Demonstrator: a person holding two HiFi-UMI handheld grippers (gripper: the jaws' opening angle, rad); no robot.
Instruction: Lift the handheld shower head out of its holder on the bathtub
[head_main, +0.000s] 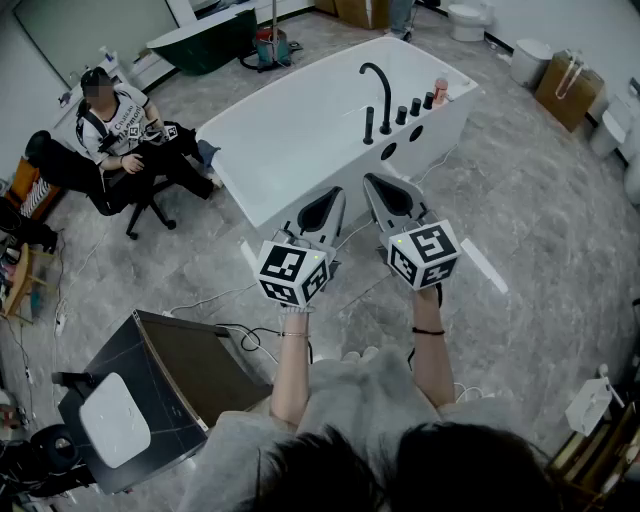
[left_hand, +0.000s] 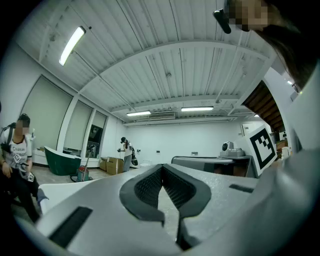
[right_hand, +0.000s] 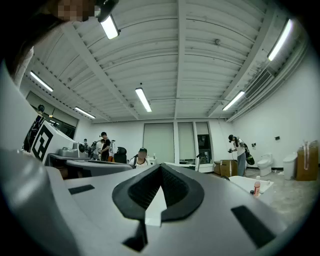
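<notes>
A white bathtub (head_main: 300, 130) stands on the grey floor ahead of me. On its near rim are a black arched faucet (head_main: 377, 82), a black handheld shower head (head_main: 369, 126) upright in its holder, and three black knobs (head_main: 414, 106). My left gripper (head_main: 333, 198) and right gripper (head_main: 375, 185) hover side by side just short of the tub's near wall, both level and apart from the shower head. In the left gripper view the tips (left_hand: 161, 167) meet with nothing between them. The right gripper's tips (right_hand: 161, 167) are likewise shut and empty.
A pink bottle (head_main: 440, 92) stands at the tub's right end. A person (head_main: 118, 128) sits on a chair at the left. A black open case (head_main: 165, 385) lies at the lower left, with cables (head_main: 215, 298) on the floor. Toilets and cardboard boxes (head_main: 568, 90) line the right.
</notes>
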